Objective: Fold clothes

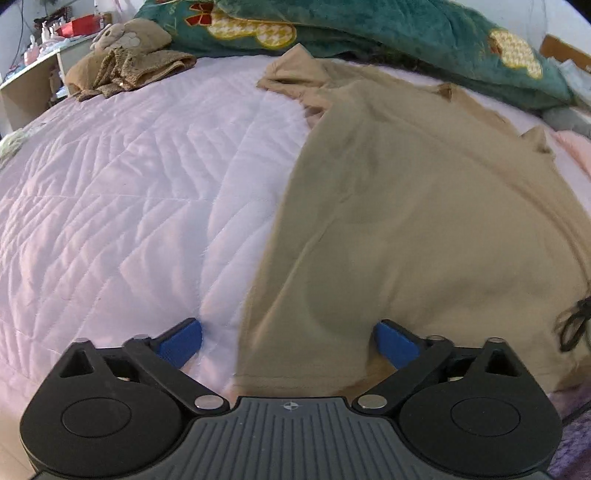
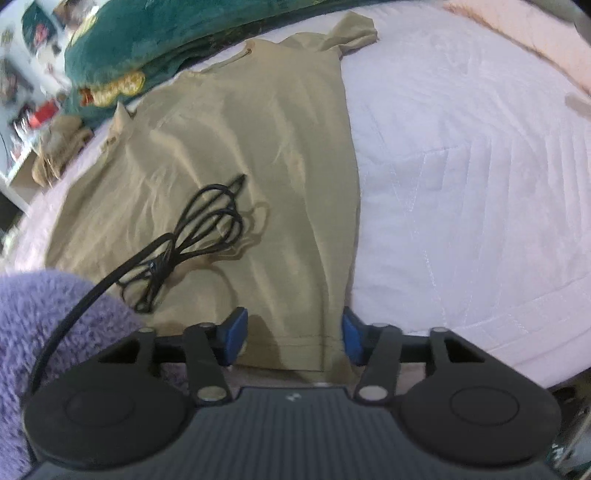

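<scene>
Khaki T-shirt (image 1: 406,221) lies spread flat on the pale quilted bedspread (image 1: 129,206), its hem toward both cameras and its sleeves and collar toward the far side, where a dark green plush blanket (image 1: 369,29) with houndstooth patches runs along the bed. The left gripper (image 1: 288,343) hangs over the shirt's near left hem corner with its jaws wide apart: one blue pad (image 1: 181,345) stands over bare quilt, the other over the cloth, and neither presses on anything. The right gripper (image 2: 293,338) sits at the near right hem corner; its blue pads (image 2: 234,338) are set closer together, straddling the hem edge with cloth between them, though a clear gap remains and the fabric is not pinched. A coiled black cable (image 2: 199,236) rests on the shirt in the right wrist view, running back toward a fuzzy lavender sleeve (image 2: 44,325) at the lower left. A brown plush toy (image 1: 129,40) and a crumpled brown knit cloth (image 1: 140,70) lie at the far left of the bed.
</scene>
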`<state>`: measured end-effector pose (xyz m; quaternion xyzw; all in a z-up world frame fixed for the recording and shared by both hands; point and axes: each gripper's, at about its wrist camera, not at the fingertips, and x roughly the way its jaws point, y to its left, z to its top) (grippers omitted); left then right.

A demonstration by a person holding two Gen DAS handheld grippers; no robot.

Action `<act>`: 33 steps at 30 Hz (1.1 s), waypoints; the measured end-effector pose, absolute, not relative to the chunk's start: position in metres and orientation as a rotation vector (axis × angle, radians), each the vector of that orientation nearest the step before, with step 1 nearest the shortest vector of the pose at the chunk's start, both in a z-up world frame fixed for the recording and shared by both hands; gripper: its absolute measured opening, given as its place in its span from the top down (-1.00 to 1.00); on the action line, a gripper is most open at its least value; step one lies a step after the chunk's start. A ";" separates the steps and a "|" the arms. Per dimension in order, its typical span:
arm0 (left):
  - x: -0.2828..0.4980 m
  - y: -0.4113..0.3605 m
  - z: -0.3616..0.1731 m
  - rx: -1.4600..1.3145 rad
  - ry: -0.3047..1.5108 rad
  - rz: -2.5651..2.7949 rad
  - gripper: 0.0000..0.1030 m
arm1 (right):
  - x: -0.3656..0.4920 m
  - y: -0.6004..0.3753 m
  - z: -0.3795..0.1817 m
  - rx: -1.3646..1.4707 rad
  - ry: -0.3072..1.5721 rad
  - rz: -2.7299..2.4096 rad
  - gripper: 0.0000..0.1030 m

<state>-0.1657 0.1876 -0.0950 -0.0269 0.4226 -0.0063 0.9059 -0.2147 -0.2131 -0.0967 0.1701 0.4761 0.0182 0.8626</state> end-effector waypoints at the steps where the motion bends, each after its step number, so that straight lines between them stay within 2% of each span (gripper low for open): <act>1: -0.165 0.181 -0.093 -0.047 0.867 -0.031 -0.52 | -0.215 -0.212 -0.096 0.340 1.005 0.033 0.75; 2: -0.168 0.179 -0.090 -0.038 0.868 -0.048 -0.25 | -0.215 -0.211 -0.095 0.337 1.010 0.021 0.87; 3: -0.170 0.179 -0.087 -0.038 0.868 -0.063 -0.09 | -0.216 -0.214 -0.094 0.345 1.011 0.015 0.88; 5: -0.174 0.182 -0.083 -0.067 0.879 -0.101 0.38 | -0.218 -0.218 -0.091 0.354 1.014 0.003 0.90; 8: -0.182 0.175 -0.088 -0.072 0.905 -0.101 0.56 | -0.218 -0.217 -0.084 0.272 1.050 -0.033 0.90; 12: -0.192 0.189 -0.086 -0.126 0.948 -0.104 0.56 | -0.214 -0.227 -0.083 0.216 1.120 -0.089 0.88; 15: -0.190 0.200 -0.076 -0.148 0.918 -0.061 0.47 | -0.207 -0.223 -0.059 0.180 1.069 -0.125 0.80; 16: -0.189 0.202 -0.069 -0.160 0.905 -0.035 0.21 | -0.201 -0.217 -0.045 0.142 1.029 -0.128 0.76; 17: -0.188 0.204 -0.063 -0.171 0.892 -0.009 -0.19 | -0.193 -0.207 -0.029 0.107 0.983 -0.119 0.71; 18: -0.186 0.203 -0.058 -0.175 0.877 0.020 -0.32 | -0.184 -0.197 -0.012 0.072 0.934 -0.105 0.52; 19: -0.184 0.202 -0.052 -0.168 0.844 0.027 -0.39 | -0.173 -0.183 0.004 0.038 0.883 -0.076 0.18; 21: -0.181 0.197 -0.044 -0.145 0.788 0.042 -0.41 | -0.147 -0.151 0.031 -0.032 0.796 0.012 -0.05; 25: -0.168 0.181 -0.053 -0.070 0.776 0.052 -0.50 | -0.072 -0.071 0.062 -0.160 0.680 0.227 -0.06; 29: -0.152 0.181 -0.080 -0.107 0.854 0.040 -0.52 | 0.015 0.007 0.049 -0.170 0.641 0.361 -0.06; 33: -0.149 0.175 -0.092 -0.085 0.819 0.024 -0.82 | 0.076 0.078 0.018 -0.057 0.647 0.557 -0.06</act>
